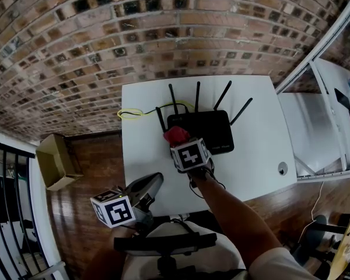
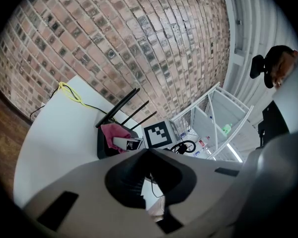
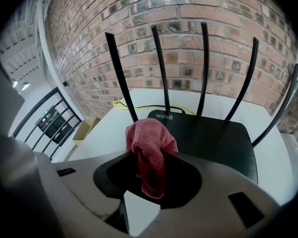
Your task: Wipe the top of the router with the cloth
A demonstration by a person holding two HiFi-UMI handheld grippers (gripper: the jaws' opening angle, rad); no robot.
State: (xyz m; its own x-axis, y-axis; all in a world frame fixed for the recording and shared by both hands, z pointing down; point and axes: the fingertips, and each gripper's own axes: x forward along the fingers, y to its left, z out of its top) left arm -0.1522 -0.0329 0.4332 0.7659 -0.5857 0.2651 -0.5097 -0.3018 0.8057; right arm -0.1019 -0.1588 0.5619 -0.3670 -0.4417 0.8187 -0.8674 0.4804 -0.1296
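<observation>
With the cloth (image 3: 148, 139) pinched in the jaws of the right gripper (image 3: 149, 155) at the near edge of the router (image 3: 216, 138), the wiping seemed barely begun, while the jaws of the left gripper (image 2: 148, 155) were together and empty

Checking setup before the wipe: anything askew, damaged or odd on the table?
Nothing serious. The router sits flat on the table, antennas upright and splayed, no damage visible. Only the yellow cable loops loosely near the table's back left edge. The cloth is bunched in the right hand-held gripper.
</observation>
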